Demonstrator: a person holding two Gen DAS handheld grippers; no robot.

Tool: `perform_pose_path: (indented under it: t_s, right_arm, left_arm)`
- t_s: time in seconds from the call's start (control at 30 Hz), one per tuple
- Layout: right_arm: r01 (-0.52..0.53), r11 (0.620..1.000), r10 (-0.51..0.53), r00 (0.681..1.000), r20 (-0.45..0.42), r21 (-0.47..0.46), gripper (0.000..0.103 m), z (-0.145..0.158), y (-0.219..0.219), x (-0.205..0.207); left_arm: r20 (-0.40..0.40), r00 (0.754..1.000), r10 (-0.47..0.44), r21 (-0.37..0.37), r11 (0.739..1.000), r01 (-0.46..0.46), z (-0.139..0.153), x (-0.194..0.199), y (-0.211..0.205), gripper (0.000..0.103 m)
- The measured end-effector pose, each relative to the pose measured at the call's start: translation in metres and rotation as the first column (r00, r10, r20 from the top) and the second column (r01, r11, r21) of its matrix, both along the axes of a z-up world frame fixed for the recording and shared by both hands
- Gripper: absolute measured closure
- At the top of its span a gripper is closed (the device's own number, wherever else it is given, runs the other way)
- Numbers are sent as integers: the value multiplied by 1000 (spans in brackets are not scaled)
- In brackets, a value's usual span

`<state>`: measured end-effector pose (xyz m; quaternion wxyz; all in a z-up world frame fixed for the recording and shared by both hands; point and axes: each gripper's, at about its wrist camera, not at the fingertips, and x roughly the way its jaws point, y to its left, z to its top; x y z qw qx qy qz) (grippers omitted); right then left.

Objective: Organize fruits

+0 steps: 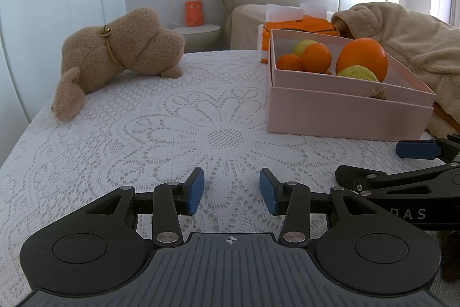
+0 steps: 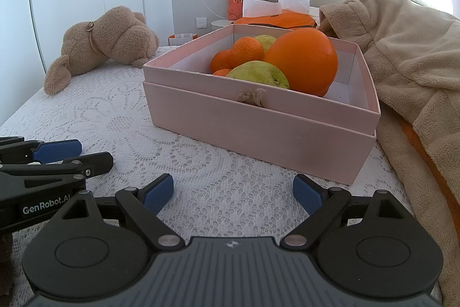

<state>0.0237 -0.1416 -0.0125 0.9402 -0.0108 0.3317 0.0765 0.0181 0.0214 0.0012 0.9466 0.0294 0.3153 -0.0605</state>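
From the left wrist, the left hand-held gripper (image 1: 231,192) hangs released over the lace bedspread (image 1: 172,134), nothing between its pads. The pink box (image 1: 345,111) sits ahead to the right, holding a large orange (image 1: 363,56), smaller oranges and greenish guavas. From the right wrist, the right hand-held gripper (image 2: 233,194) is spread wide and empty just before the box, a guava (image 2: 258,74) nearest. Every fruit seems boxed already; I'd judge the job nearly done, or a reach in comes next
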Motion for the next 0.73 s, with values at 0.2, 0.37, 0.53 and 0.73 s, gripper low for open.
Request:
perform_pose_path:
  t_s: [0.2, 0.37, 0.53, 0.73]
  right_arm:
    - [0, 1000, 0, 1000, 0, 0, 12, 0, 0, 0]
    - [1, 1000, -1, 1000, 0, -1, 12, 0, 0, 0]
    - [0, 1000, 0, 1000, 0, -8, 12, 0, 1, 0]
    - [1, 1000, -1, 1000, 0, -8, 11, 0, 0, 0]
  left_arm:
    - [0, 1000, 0, -2, 1000, 0, 0, 0, 0, 55]
    - [0, 1000, -1, -4, 1000, 1, 0, -1, 1, 55]
    - [1, 1000, 0, 0, 1000, 0, 0, -1, 0, 55]
    - [0, 1000, -1, -13, 1000, 1, 1, -1, 1, 55]
